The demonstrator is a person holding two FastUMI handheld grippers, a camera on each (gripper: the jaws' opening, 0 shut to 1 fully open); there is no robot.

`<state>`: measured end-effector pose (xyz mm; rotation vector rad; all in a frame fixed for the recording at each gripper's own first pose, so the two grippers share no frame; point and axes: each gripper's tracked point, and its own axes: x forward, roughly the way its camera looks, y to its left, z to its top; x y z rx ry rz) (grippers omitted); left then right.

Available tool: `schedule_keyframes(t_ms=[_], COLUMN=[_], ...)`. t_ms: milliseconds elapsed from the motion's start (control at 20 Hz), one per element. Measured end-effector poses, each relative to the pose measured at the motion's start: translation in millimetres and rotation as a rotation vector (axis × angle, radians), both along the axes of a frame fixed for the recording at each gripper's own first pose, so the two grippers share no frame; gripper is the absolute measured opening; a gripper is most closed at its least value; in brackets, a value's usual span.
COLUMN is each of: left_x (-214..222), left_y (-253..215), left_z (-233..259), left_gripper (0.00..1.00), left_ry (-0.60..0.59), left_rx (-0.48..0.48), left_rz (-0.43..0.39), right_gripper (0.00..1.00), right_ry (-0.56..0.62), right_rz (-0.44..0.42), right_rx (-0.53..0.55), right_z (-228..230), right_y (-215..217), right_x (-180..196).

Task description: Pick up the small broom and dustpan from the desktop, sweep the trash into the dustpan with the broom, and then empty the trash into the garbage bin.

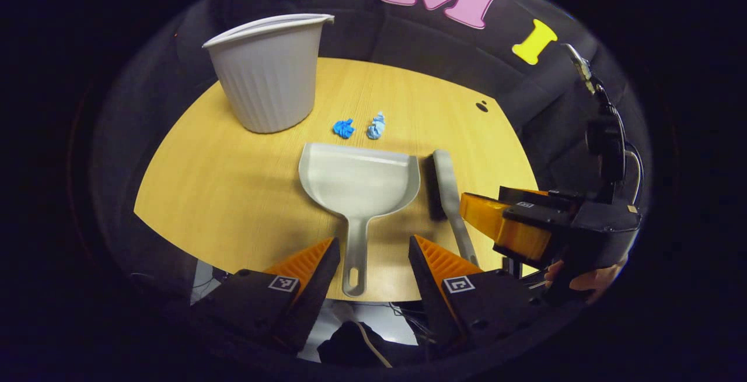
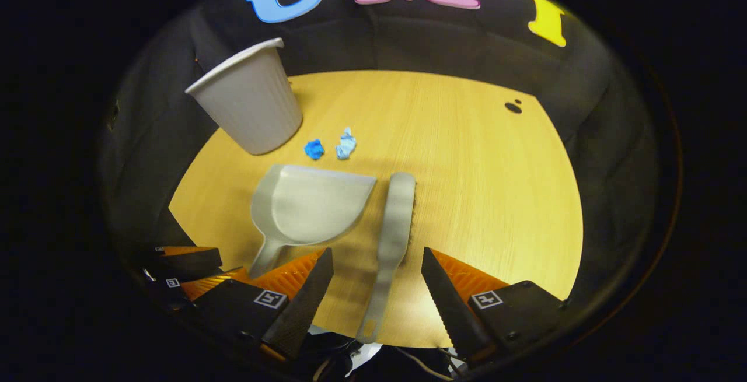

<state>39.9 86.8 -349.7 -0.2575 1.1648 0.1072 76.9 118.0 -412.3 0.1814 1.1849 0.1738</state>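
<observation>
A dustpan (image 1: 357, 181), broom (image 2: 392, 230), bin (image 1: 268, 73) and two blue scraps (image 1: 344, 128) were seen on a wooden table (image 2: 496, 195) walled by black cloth (image 2: 607, 154), both grippers (image 1: 373, 265) (image 2: 376, 288) held wide open.

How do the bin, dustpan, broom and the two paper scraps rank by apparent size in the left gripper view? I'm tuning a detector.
Largest to smallest:
1. bin and dustpan, too alike to rank
2. broom
3. darker blue scrap and paler scrap, about equal

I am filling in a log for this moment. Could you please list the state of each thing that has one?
Dustpan: flat on table, not gripped.
Broom: lying on table, not gripped.
Bin: upright, open top.
Two paper scraps: on table, unswept.
Left gripper: open.
Right gripper: open.
</observation>
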Motion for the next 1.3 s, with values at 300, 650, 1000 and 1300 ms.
schedule_keyframes(t_ms=[300,650,1000,1300], left_x=[9,16,25,29], left_y=[7,9,11,14], left_z=[-28,-32,-47,-59], left_gripper=[0.73,0.73,0.75,0.61], left_ry=[0.162,0.304,0.365,0.381], left_rx=[0.03,0.024,0.013,0.017], left_rz=[0.015,-0.042,-0.053,-0.072], right_gripper=[0.96,0.96,0.8,0.45], right_ry=[0.187,0.346,0.388,0.412], right_rz=[0.077,0.097,0.063,0.019], right_rx=[0.013,-0.035,-0.084,-0.117], right_z=[-54,-91,-107,-113], right_y=[2,6,15,10], right_x=[-5,-11,-7,-5])
